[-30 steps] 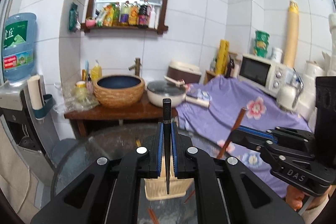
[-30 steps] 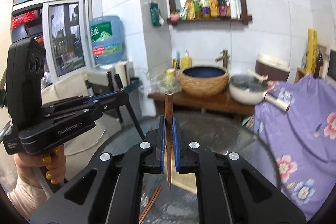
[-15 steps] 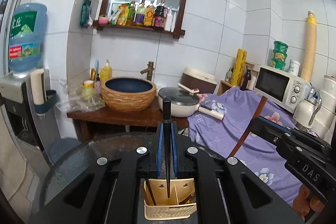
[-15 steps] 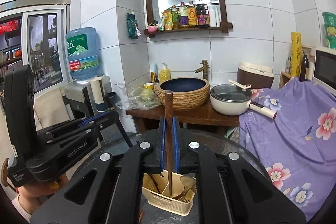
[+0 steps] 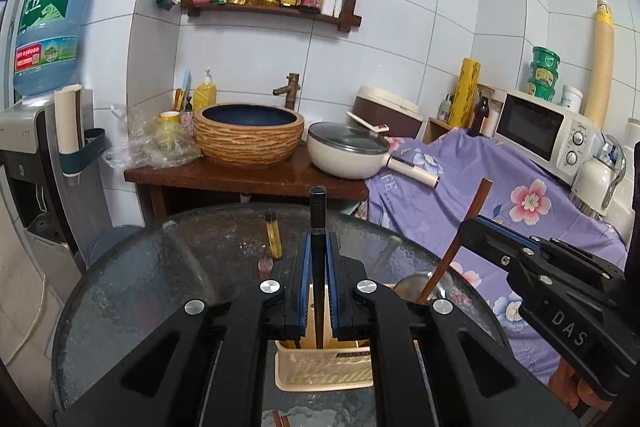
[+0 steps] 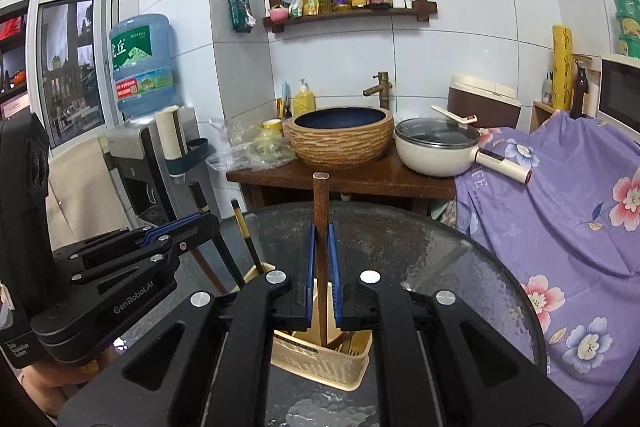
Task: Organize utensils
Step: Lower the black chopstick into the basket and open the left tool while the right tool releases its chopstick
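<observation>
A cream plastic utensil basket (image 5: 323, 367) stands on the round glass table (image 5: 160, 287); it also shows in the right wrist view (image 6: 320, 363). My left gripper (image 5: 319, 267) is shut on a black chopstick (image 5: 318, 227), held upright with its tip down in the basket. My right gripper (image 6: 321, 259) is shut on a brown wooden chopstick (image 6: 321, 211), also upright with its tip in the basket. Other chopsticks (image 6: 246, 239) stand in the basket. The right gripper shows at the right of the left wrist view (image 5: 540, 267).
A yellow-handled brush (image 5: 273, 239) lies on the table's far side. Behind the table stand a wooden counter (image 5: 240, 175) with a woven basin (image 5: 248, 131) and a lidded pan (image 5: 348, 155). A purple floral cloth (image 5: 500, 195) covers furniture at right. A water dispenser (image 5: 36, 99) stands left.
Both grippers have come down toward the basket. The chopstick tips now reach into it, and the basket and table have grown larger in view.
</observation>
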A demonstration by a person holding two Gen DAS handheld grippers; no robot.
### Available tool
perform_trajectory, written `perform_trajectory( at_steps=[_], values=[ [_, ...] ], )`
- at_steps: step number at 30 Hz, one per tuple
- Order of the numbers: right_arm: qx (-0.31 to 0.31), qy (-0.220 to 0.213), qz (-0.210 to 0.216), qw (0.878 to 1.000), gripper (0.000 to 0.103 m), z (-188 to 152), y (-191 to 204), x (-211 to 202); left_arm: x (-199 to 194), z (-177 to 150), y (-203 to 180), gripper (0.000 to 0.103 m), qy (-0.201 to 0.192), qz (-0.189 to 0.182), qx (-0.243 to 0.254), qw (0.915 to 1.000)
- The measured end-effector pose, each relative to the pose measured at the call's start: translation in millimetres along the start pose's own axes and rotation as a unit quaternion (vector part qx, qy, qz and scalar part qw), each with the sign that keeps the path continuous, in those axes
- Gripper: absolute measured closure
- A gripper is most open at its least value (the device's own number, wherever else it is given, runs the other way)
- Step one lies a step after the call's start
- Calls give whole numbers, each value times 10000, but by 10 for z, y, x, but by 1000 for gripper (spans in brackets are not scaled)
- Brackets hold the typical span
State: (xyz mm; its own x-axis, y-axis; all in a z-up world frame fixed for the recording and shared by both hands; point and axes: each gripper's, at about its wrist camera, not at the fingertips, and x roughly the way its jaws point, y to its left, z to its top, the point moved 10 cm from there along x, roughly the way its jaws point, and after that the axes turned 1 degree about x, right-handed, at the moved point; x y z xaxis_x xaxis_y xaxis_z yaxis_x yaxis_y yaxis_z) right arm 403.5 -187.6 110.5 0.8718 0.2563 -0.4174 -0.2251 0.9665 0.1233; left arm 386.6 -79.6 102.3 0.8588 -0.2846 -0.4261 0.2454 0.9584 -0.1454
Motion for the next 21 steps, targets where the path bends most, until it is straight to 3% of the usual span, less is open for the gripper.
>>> perform_trajectory(
  at_steps=[11,21],
  values=[
    [-46,48,-128,9999,95,-169,-39,91,164,-335,10,96,287,127,180,9993],
    [-70,-12,-184,9998,95,-170,-86,86,146,-350,5,96,290,146,219,9992]
  ],
)
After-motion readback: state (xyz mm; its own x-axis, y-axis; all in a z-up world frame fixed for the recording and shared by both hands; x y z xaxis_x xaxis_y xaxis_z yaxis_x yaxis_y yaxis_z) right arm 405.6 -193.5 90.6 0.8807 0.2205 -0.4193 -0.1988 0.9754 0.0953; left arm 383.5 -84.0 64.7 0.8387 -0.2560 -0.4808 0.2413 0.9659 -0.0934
